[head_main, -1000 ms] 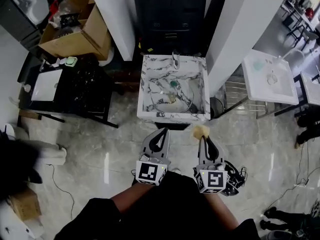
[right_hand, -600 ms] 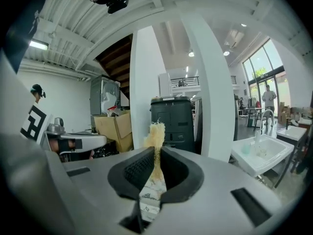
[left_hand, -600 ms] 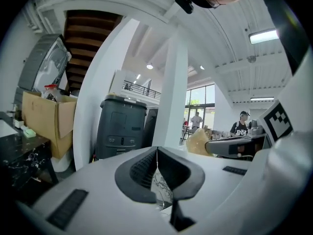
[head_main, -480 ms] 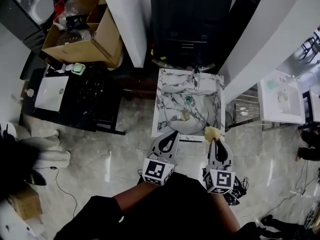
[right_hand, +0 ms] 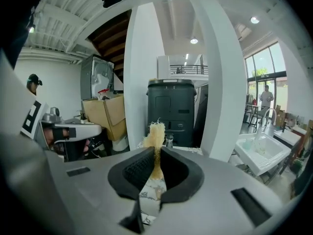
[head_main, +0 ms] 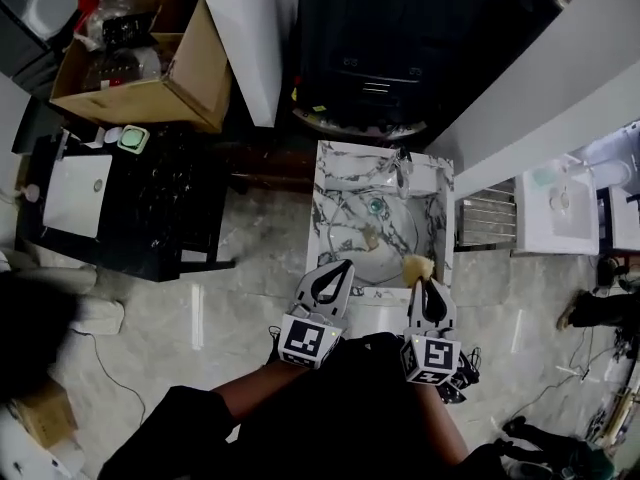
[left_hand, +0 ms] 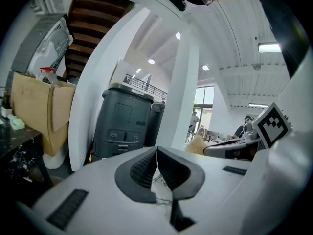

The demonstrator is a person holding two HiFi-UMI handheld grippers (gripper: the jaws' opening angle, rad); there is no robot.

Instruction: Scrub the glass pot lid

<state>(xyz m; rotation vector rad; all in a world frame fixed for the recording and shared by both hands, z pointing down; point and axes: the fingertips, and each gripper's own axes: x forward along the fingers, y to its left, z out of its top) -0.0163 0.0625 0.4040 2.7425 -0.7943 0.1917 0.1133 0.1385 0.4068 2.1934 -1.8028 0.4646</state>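
One fibrous tan scrubber (right_hand: 156, 132) sits pinched by the right gripper (right_hand: 155, 153).

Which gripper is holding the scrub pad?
The right gripper: its jaws pinch a tan scrub pad. The left gripper is shut on nothing.

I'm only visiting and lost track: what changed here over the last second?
Both claws advanced to the marble sink. The left claw and right claw now reach its front edge instead of stopping short of it. Nothing was grabbed or released. Unchanged: the right claw is shut on the tan scrubber, the left claw is shut and empty, and the glass lid lies in the sink.
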